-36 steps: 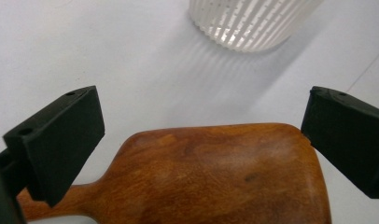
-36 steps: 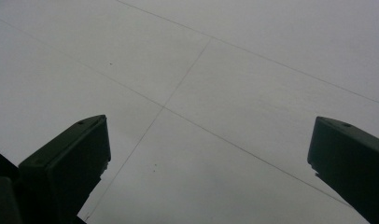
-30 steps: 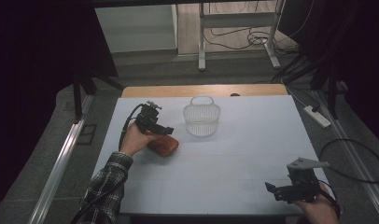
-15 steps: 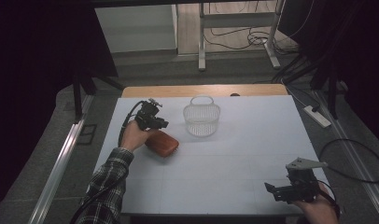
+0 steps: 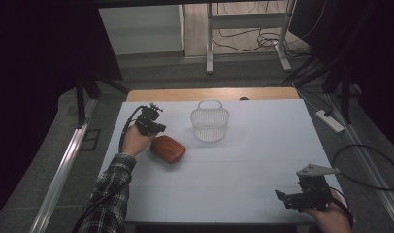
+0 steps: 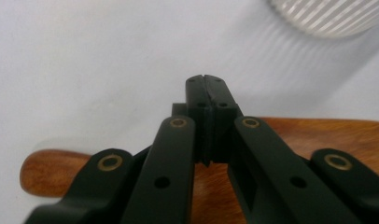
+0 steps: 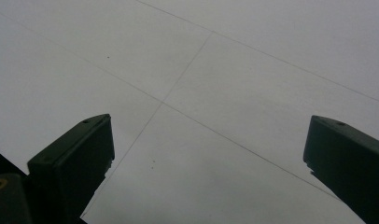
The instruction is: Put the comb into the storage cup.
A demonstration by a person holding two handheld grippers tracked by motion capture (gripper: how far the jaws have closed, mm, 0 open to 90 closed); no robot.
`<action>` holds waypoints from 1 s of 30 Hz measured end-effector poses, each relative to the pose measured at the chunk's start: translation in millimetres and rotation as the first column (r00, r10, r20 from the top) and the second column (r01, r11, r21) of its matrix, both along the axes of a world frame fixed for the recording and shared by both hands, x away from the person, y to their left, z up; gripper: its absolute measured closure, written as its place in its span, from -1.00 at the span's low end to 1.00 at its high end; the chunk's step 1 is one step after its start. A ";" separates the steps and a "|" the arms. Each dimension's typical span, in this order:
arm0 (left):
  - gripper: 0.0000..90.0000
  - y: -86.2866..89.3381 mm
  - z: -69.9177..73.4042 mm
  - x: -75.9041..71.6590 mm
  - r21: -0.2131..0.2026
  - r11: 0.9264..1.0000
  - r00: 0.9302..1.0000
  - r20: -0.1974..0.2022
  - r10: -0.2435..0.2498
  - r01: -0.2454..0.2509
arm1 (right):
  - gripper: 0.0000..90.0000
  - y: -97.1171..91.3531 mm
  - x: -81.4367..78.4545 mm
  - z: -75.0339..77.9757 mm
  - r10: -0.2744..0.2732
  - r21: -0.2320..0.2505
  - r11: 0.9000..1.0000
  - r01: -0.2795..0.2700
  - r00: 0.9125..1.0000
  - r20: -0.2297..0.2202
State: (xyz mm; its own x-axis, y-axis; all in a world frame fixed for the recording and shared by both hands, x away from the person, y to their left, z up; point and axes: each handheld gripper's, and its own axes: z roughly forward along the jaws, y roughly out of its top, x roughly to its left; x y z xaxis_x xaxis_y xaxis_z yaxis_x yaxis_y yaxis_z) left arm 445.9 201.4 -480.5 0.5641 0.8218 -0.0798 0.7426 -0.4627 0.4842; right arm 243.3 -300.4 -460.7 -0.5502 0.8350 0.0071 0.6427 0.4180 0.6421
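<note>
Black jaws of your left hand-held gripper (image 5: 154, 127) are pressed together, gripping nothing, directly over the brown wooden brush (image 5: 169, 149) near the tabletop's (image 5: 253, 160) left edge; its long axis runs across your jaws. The white wire basket (image 5: 209, 124) stands beyond, towards the far edge. Your right hand-held gripper (image 5: 294, 200), jaws wide, sits well apart at the near right corner.

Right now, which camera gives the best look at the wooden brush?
The high view: it shows the whole brush lying on the table between the left gripper and the basket. The left gripper view shows parts of its wood behind the shut jaws. The right gripper view looks at bare table.
</note>
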 end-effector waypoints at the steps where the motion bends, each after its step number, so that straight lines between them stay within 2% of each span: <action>1: 0.98 1.1 -2.7 0.2 0.006 1.000 1.000 -0.005 0.007 -0.007 | -0.95 0.2 0.1 -0.1 -0.003 -0.002 1.000 0.003 1.000 -0.001; 5: 0.98 7.3 -12.8 1.1 0.015 1.000 0.999 -0.020 0.027 -0.026 | -0.95 0.4 0.0 -0.1 -0.003 -0.005 1.000 0.003 1.000 -0.001; 12: 0.98 20.4 -26.3 1.0 -0.008 0.999 0.997 -0.052 0.052 -0.053 | -0.94 0.4 0.3 -0.2 -0.003 -0.006 1.000 0.003 1.000 -0.004; 17: 0.98 27.9 -29.3 -1.1 -0.030 0.997 0.996 -0.062 0.067 -0.069 | -0.94 0.6 0.4 -0.3 -0.003 -0.008 1.000 0.003 1.000 -0.005; 21: 0.98 31.6 -29.6 -4.6 -0.026 0.997 0.995 -0.067 0.071 -0.073 | -0.94 0.7 0.4 -0.4 -0.003 -0.009 1.000 0.003 1.000 -0.005; 30: 0.98 44.2 -31.9 -21.1 -0.049 0.993 0.991 -0.082 0.104 -0.108 | -0.93 1.3 0.1 -0.4 -0.004 -0.014 1.000 0.004 1.000 -0.003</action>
State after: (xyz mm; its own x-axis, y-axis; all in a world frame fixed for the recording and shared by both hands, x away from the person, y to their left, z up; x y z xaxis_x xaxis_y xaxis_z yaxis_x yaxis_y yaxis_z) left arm 424.8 245.6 -512.4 0.4642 0.8701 -0.1657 0.8231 -0.3547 0.4436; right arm 243.4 -299.1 -461.1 -0.5465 0.8374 -0.0034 0.6461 0.4243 0.6344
